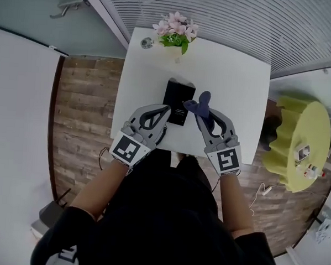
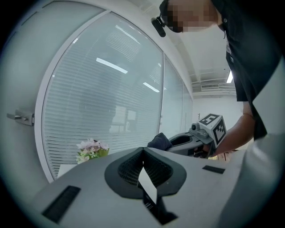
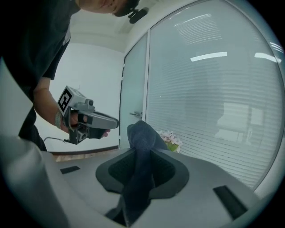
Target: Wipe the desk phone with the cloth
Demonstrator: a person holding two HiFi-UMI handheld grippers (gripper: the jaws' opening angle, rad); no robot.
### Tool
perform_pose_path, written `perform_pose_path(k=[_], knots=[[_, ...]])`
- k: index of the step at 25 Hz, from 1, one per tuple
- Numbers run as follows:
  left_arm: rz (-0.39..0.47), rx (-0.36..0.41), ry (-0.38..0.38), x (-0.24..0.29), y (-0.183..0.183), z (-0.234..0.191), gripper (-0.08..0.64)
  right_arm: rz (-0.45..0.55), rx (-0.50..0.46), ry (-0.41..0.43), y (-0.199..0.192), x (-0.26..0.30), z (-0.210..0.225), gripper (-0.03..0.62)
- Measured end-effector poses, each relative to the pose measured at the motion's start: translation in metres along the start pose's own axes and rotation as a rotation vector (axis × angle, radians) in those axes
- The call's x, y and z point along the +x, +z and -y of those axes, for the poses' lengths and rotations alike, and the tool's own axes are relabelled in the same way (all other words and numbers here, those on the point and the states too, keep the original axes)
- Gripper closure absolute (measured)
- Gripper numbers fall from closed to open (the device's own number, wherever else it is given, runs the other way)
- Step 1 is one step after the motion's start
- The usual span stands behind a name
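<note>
In the head view the black desk phone (image 1: 178, 96) lies flat in the middle of the white table (image 1: 234, 88). My left gripper (image 1: 167, 107) hangs over the phone's left near corner, shut, with nothing between its fingertips (image 2: 143, 149). To the phone's right, my right gripper (image 1: 199, 114) is shut on a dark blue cloth (image 1: 203, 103). The cloth (image 3: 141, 144) bunches up above the jaws and a strip hangs down between them. Both gripper views look upward at the glass wall, so neither shows the phone. The left gripper view catches the right gripper (image 2: 196, 139) with the cloth (image 2: 159, 141).
A pot of pink flowers (image 1: 176, 31) and a small round glass object (image 1: 147, 43) stand at the table's far edge. A wall of glass and blinds (image 1: 226, 21) runs behind. A yellow-green round stool (image 1: 298, 141) stands to the right on the wood floor (image 1: 83, 114).
</note>
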State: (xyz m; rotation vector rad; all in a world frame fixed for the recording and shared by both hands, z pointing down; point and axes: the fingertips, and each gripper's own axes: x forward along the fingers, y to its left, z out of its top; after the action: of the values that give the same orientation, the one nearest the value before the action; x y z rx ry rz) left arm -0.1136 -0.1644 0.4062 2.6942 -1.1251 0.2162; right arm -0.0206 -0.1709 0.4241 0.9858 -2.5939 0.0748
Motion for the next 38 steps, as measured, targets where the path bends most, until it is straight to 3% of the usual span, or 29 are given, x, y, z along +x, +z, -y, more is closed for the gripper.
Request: perform_pose_path(k=[8, 13, 27, 38], knots=[[-0.007, 0.029, -0.058, 0.025, -0.029, -0.025, 0.551, -0.147, -0.173, -0.047, -0.038, 0.051, 0.009, 0.491], [-0.05, 0.043, -0.059, 0.034, -0.052, -0.04, 0.551, -0.204, -0.215, -0.045, -0.06, 0.081, 0.009, 0.491], [-0.125, 0.006, -0.005, 0.044, -0.097, -0.067, 0.551, -0.331, -0.163, -0.021, -0.115, 0.135, 0.011, 0.491], [-0.138, -0.006, -0.01, 0.047, -0.109, -0.06, 0.551, -0.334, -0.141, -0.02, -0.126, 0.137, 0.002, 0.492]])
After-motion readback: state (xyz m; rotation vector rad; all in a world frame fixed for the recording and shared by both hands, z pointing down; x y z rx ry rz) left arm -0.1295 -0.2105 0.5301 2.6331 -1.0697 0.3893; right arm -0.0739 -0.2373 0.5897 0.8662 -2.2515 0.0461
